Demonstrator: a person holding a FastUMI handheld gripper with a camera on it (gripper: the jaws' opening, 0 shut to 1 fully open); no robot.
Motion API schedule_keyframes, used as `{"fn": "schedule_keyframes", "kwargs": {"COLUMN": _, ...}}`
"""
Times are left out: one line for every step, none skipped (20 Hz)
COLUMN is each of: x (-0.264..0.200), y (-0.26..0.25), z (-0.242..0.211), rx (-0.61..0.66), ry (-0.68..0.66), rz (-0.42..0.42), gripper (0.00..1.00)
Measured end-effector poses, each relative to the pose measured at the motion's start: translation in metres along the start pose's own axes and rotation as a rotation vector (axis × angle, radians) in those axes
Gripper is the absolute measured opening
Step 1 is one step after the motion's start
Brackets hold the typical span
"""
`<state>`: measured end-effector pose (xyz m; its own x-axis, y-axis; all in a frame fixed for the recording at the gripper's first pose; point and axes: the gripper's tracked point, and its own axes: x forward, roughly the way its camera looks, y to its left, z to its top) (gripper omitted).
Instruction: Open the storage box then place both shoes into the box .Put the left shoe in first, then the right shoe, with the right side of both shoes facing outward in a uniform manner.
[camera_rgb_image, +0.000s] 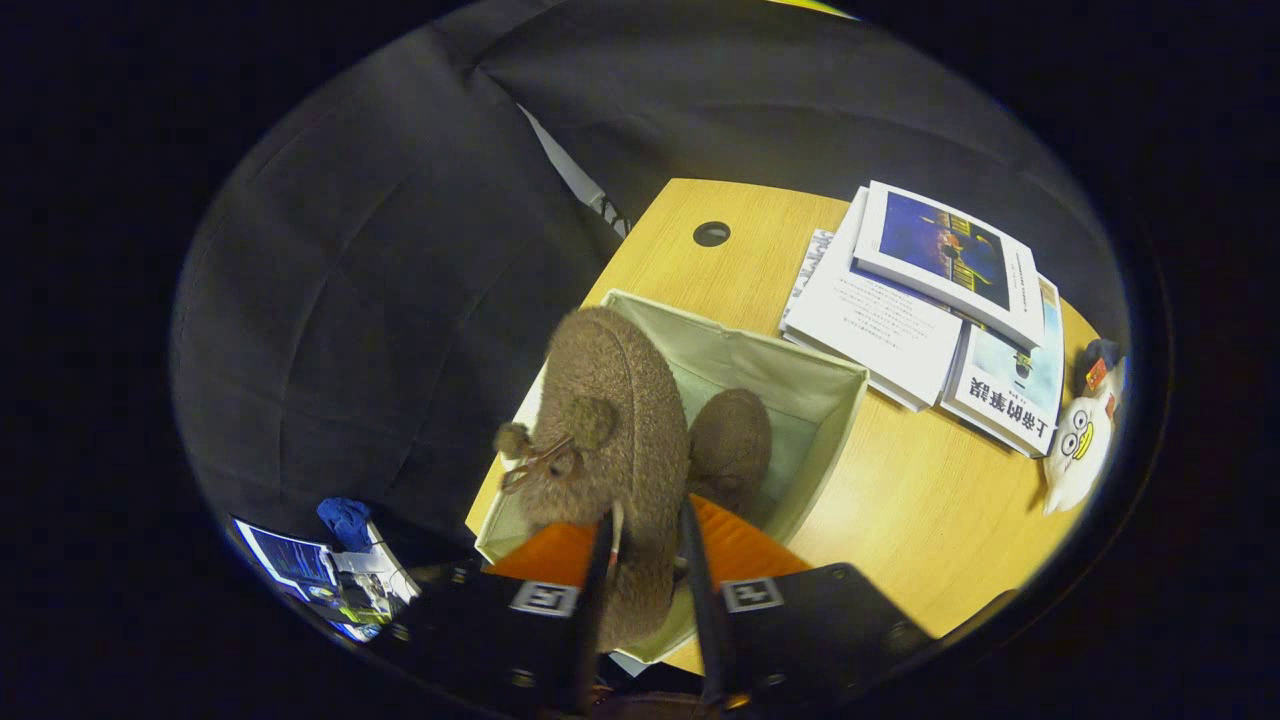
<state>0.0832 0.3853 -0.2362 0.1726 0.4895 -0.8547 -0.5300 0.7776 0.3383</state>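
My gripper (648, 540) is shut on a brown fuzzy shoe (610, 420) with a pom-pom bow on its side, both fingers pressing its heel end. I hold it toe-forward over the open cream fabric storage box (820, 400) on the wooden table. A second brown fuzzy shoe (732, 440) lies inside the box, just right of the held one. The held shoe hides much of the box's left half.
A stack of books (930, 300) lies on the wooden table (900, 520) beyond the box to the right, with a white plush toy (1078, 450) further right. A round cable hole (711, 234) sits in the table's far part. Clutter (330, 570) lies low on the left.
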Motion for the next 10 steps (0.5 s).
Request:
{"fn": "schedule_keyframes", "kwargs": {"x": -0.010, "y": -0.006, "z": 0.005, "rx": -0.012, "ry": -0.034, "rz": -0.014, "gripper": 0.75}}
{"fn": "schedule_keyframes", "kwargs": {"x": -0.021, "y": -0.007, "z": 0.016, "rx": -0.020, "ry": -0.061, "rz": -0.019, "gripper": 1.00}}
{"fn": "schedule_keyframes", "kwargs": {"x": -0.005, "y": -0.010, "z": 0.012, "rx": -0.020, "ry": -0.084, "rz": -0.015, "gripper": 0.98}}
{"fn": "schedule_keyframes", "kwargs": {"x": -0.013, "y": -0.012, "z": 0.015, "rx": -0.016, "ry": -0.108, "rz": -0.012, "gripper": 0.98}}
{"fn": "schedule_keyframes", "kwargs": {"x": -0.022, "y": -0.015, "z": 0.017, "rx": -0.018, "ry": -0.127, "rz": -0.013, "gripper": 0.98}}
{"fn": "schedule_keyframes", "kwargs": {"x": -0.031, "y": -0.018, "z": 0.019, "rx": -0.020, "ry": -0.151, "rz": -0.011, "gripper": 0.98}}
{"fn": "schedule_keyframes", "kwargs": {"x": -0.041, "y": -0.021, "z": 0.019, "rx": -0.017, "ry": -0.175, "rz": -0.009, "gripper": 0.98}}
{"fn": "schedule_keyframes", "kwargs": {"x": -0.052, "y": -0.023, "z": 0.019, "rx": -0.013, "ry": -0.202, "rz": -0.004, "gripper": 0.98}}
{"fn": "schedule_keyframes", "kwargs": {"x": -0.064, "y": -0.027, "z": 0.020, "rx": -0.009, "ry": -0.235, "rz": -0.004, "gripper": 0.98}}
{"fn": "schedule_keyframes", "kwargs": {"x": -0.079, "y": -0.034, "z": 0.018, "rx": -0.009, "ry": -0.269, "rz": -0.020, "gripper": 0.98}}
